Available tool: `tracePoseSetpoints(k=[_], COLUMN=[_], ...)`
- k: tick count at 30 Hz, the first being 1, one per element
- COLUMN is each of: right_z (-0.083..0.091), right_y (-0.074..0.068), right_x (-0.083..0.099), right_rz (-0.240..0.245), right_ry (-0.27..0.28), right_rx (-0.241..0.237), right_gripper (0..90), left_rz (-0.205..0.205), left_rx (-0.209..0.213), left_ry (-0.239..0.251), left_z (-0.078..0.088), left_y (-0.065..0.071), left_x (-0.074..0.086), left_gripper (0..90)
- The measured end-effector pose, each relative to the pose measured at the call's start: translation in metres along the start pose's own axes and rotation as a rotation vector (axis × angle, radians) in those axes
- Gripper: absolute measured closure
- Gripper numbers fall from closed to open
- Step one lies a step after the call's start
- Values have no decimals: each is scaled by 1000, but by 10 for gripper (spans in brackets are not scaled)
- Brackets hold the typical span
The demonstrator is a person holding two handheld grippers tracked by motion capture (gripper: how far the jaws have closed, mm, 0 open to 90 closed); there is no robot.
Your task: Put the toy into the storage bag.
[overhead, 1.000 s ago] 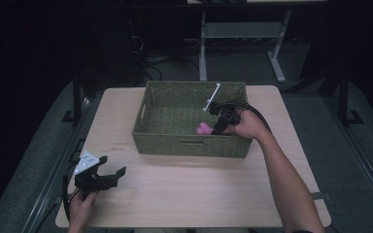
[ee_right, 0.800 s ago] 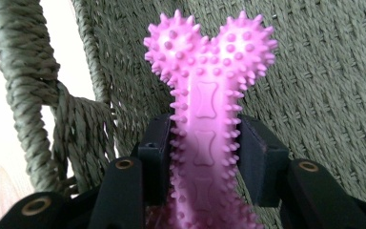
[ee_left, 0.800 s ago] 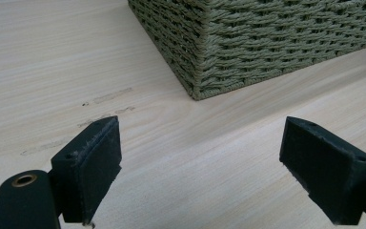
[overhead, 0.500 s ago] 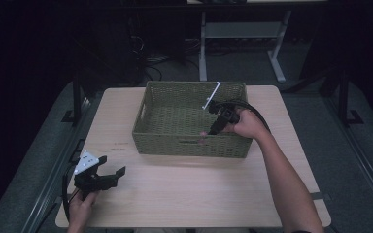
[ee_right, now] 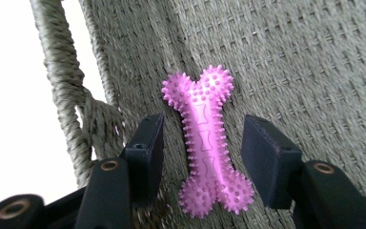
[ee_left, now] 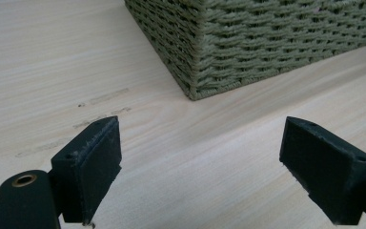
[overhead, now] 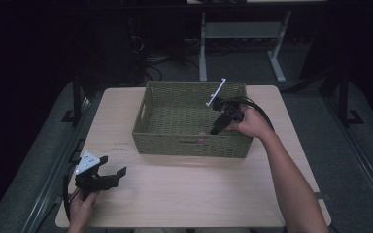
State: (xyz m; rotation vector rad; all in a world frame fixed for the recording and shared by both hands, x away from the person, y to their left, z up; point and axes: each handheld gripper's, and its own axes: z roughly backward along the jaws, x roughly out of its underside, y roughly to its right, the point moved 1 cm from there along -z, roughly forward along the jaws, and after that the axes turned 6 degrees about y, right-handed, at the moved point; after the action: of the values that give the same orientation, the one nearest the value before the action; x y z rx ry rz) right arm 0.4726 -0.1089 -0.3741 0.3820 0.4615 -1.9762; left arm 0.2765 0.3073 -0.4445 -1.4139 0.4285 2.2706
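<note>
A pink spiky bone-shaped toy (ee_right: 205,143) lies on the woven floor of the olive wicker basket (overhead: 194,86), close to its front wall. A sliver of the toy (overhead: 201,139) shows in the high view. My right gripper (ee_right: 202,157) reaches down into the basket, open, with one jaw on each side of the toy and a small gap to it on both sides. In the high view the right gripper (overhead: 216,128) is inside the basket's right half. My left gripper (overhead: 112,175) rests open near the table's front left corner, holding nothing.
The basket stands at the back middle of the light wooden table (overhead: 184,194). Its near corner (ee_left: 195,71) faces the left gripper (ee_left: 200,167) across bare wood. A basket handle hole (ee_right: 71,95) sits beside the toy. Desk legs and cables stand on the dark floor behind.
The right gripper has gone lower into the basket toward its front wall, and the pink toy went down with it. The left gripper has stayed put.
</note>
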Motion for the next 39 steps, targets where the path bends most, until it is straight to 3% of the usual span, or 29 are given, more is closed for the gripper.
tracePoseSetpoints(k=[15, 39], right_z=[27, 47], right_y=[-7, -26], right_x=[4, 5], right_rz=[0, 34], right_ry=[65, 105], right_rx=[34, 45], right_gripper=[440, 403], left_rz=[-3, -3], left_rx=[-2, -1], left_ry=[1, -1], left_z=[0, -1], left_y=[1, 2], left_x=[-1, -1], left_gripper=[134, 134])
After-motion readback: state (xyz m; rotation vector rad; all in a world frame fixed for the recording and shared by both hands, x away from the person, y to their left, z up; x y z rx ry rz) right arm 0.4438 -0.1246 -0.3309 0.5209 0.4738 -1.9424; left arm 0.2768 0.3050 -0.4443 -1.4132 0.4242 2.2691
